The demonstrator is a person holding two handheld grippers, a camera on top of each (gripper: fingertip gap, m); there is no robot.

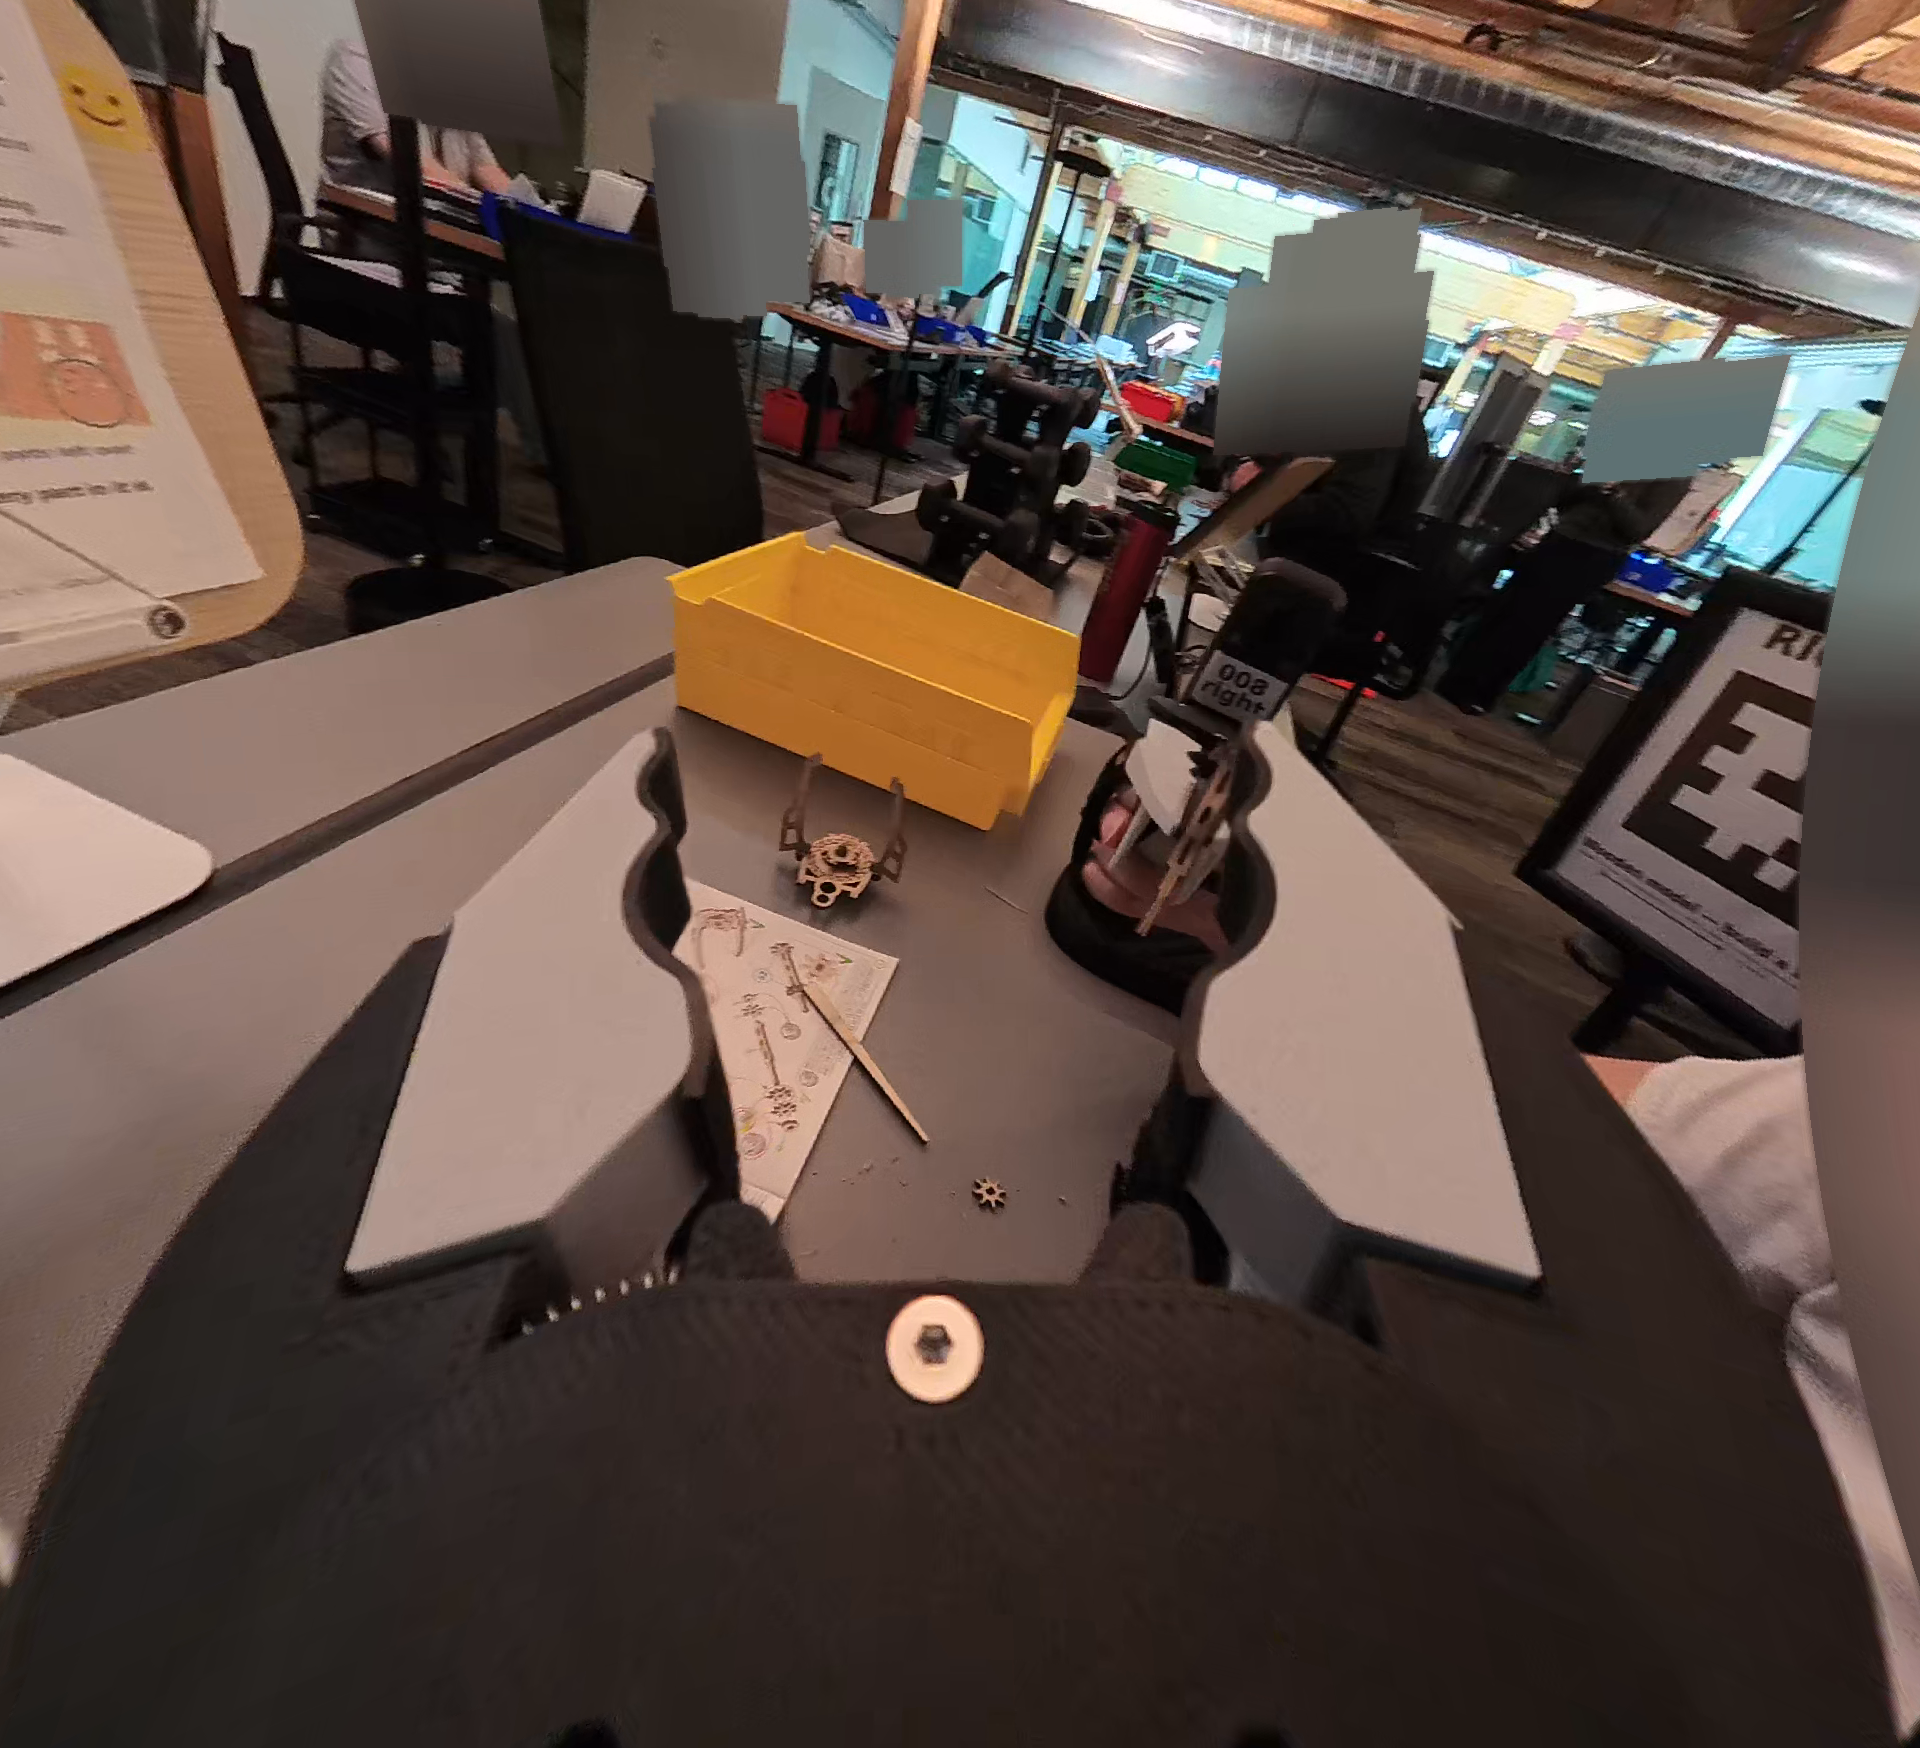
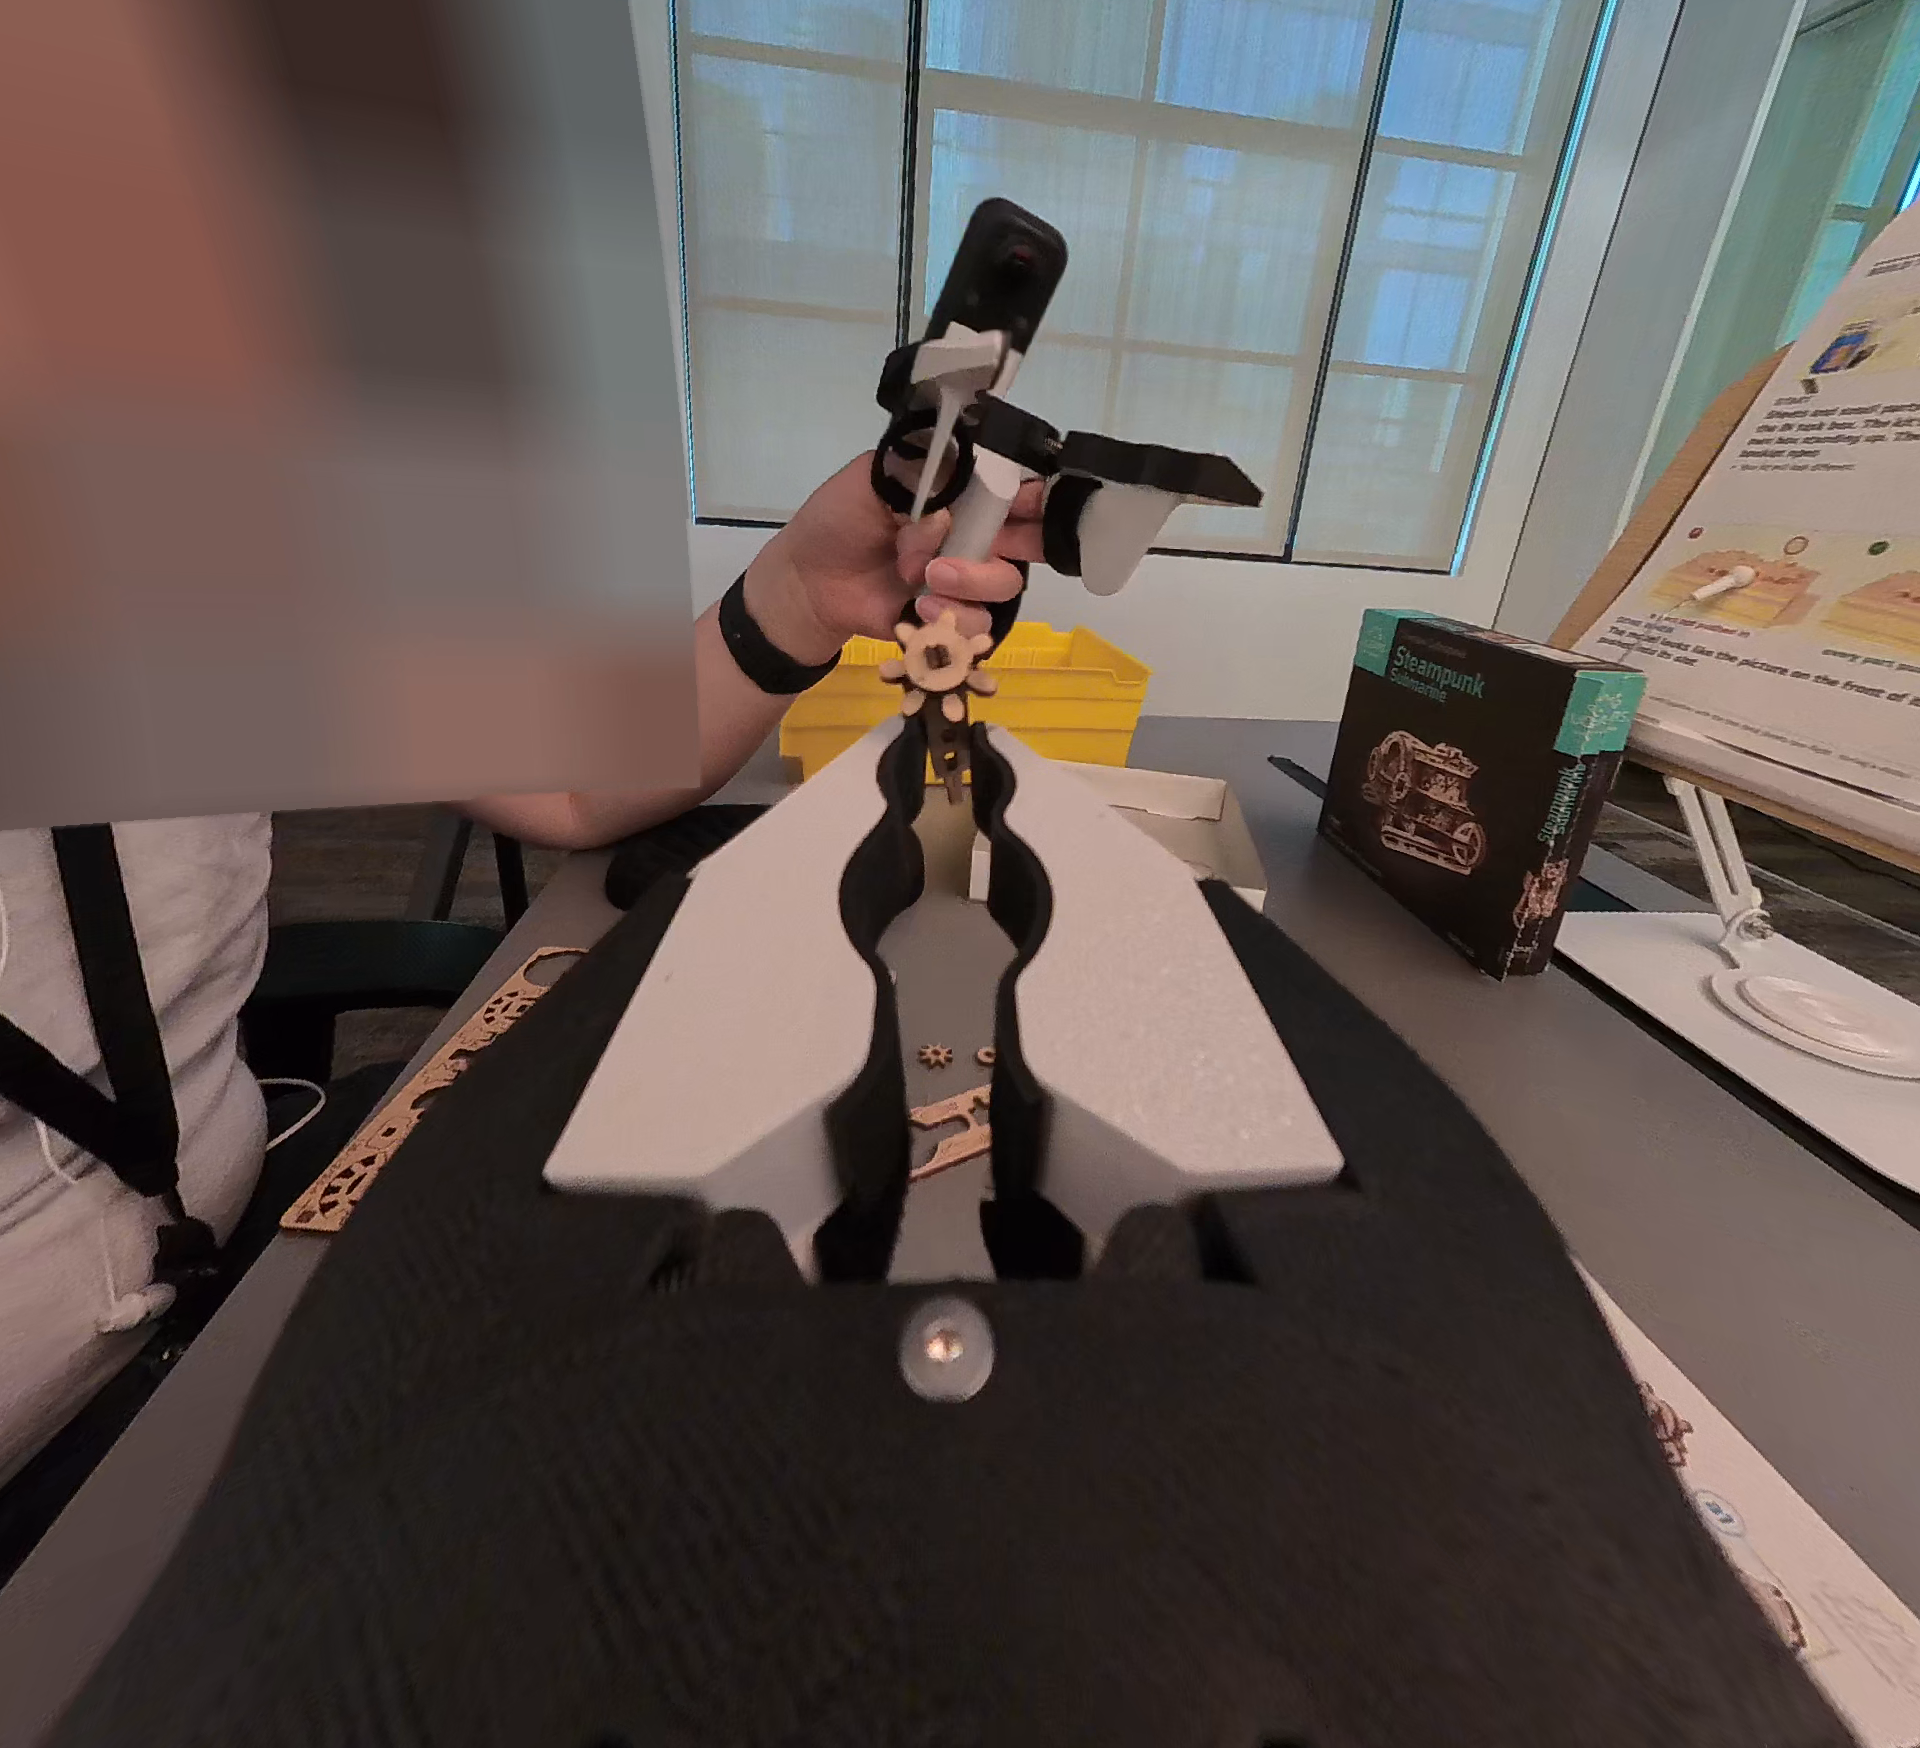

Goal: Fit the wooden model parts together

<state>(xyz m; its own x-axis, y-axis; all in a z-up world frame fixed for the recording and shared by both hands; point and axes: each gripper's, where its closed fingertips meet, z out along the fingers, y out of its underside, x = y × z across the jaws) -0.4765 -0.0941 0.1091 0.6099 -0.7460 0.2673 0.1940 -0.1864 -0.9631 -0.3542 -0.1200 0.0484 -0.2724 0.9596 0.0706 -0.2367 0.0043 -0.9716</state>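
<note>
My right gripper (image 2: 940, 737) is shut on a dark perforated wooden strip (image 2: 948, 753) with a pale wooden gear (image 2: 940, 659) fitted at its top, and holds it up above the table. It also shows in the left wrist view (image 1: 1195, 825), to the right. My left gripper (image 1: 956, 763) is open wide and empty, raised over the grey table (image 1: 987, 1075). Between its fingers lie a partly assembled wooden piece with two upright arms (image 1: 836, 857), an instruction sheet (image 1: 790, 1023), a thin wooden stick (image 1: 868, 1054) and a small loose gear (image 1: 990, 1192).
A yellow bin (image 1: 873, 659) stands behind the parts. The model's box (image 2: 1475, 794) stands at the right. A punched wooden sheet (image 2: 416, 1096) lies at the table's left edge. A small gear (image 2: 935, 1056) and a flat part (image 2: 951, 1137) lie under my right gripper. The left gripper's tips are roughly 15 centimetres from the right gripper's.
</note>
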